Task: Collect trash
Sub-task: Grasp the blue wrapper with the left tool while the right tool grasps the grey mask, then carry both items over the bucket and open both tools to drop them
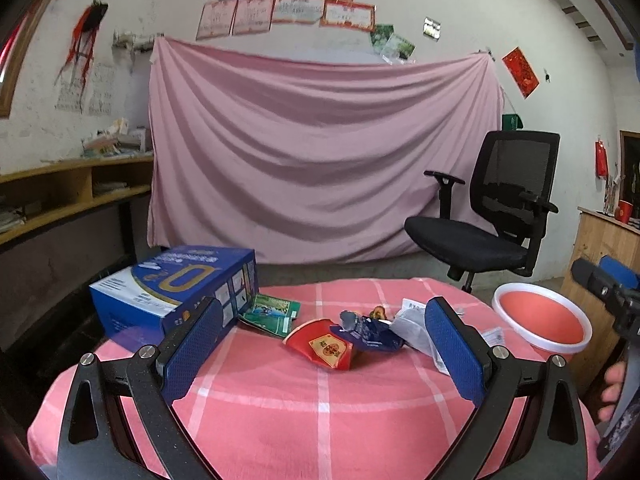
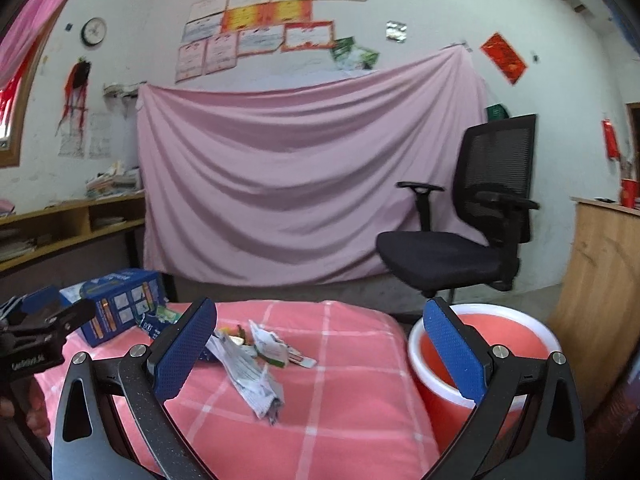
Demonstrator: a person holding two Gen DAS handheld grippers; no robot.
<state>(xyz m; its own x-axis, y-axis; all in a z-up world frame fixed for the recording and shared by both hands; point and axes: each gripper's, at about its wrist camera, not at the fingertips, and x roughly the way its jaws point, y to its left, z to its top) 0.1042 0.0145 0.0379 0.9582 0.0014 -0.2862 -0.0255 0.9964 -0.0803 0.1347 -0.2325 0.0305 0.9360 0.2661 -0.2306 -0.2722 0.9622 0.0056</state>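
Trash lies in a pile on the pink checked tablecloth: a crushed red paper cup, a dark blue wrapper, a green packet and a crumpled white paper wrapper. My left gripper is open and empty, a little short of the red cup. In the right wrist view the white paper wrapper and a small green-white scrap lie between the jaws of my right gripper, which is open and empty. A red bin with a white rim stands at the table's right edge.
A blue carton sits on the table's far left corner. A black office chair stands behind the table before a pink sheet on the wall. A wooden cabinet is at the right. The bin also shows in the left wrist view.
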